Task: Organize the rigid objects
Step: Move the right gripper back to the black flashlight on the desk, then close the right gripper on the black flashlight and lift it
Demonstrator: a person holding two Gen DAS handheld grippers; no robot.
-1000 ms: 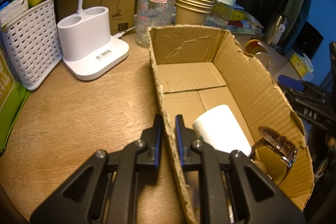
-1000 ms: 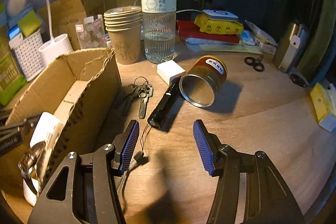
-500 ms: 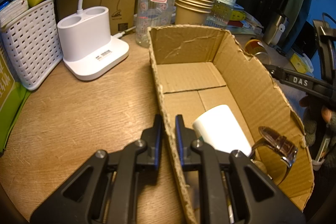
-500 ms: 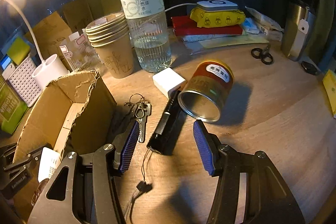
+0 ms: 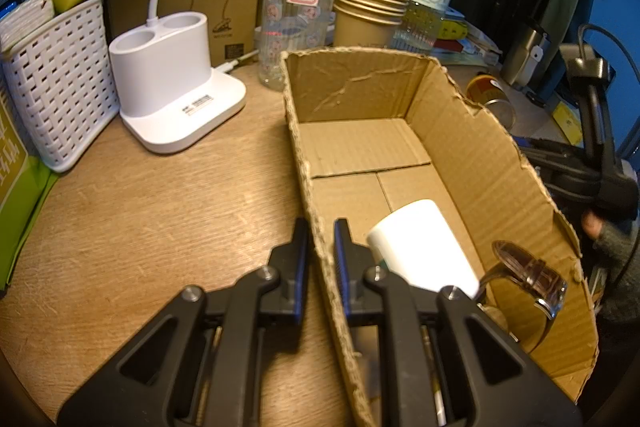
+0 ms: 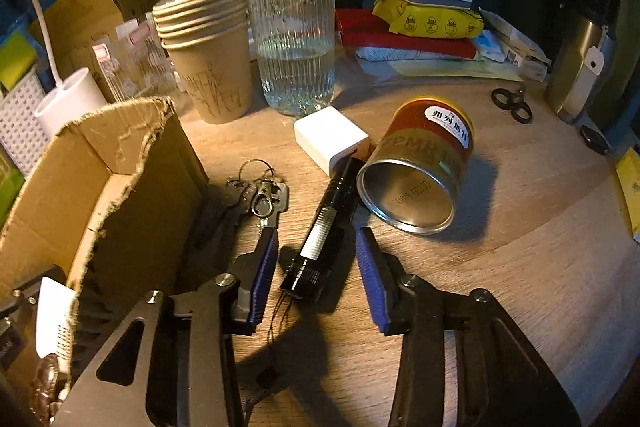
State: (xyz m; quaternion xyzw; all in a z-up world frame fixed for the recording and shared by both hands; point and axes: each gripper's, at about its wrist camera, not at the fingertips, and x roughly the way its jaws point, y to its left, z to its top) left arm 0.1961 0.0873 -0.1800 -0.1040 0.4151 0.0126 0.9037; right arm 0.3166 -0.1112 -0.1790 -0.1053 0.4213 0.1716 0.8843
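Right hand-held gripper (image 6: pixel 316 267) advanced, closing around flashlight (image 6: pixel 320 231)

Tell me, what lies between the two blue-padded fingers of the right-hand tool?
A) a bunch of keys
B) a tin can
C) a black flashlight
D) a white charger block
C: the black flashlight lies on the table between the closing jaws of the right gripper, not yet pinched.

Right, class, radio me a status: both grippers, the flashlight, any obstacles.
Left gripper shut on cardboard box wall. Right gripper closing around flashlight, pads not touching. Tin can and keys close beside.
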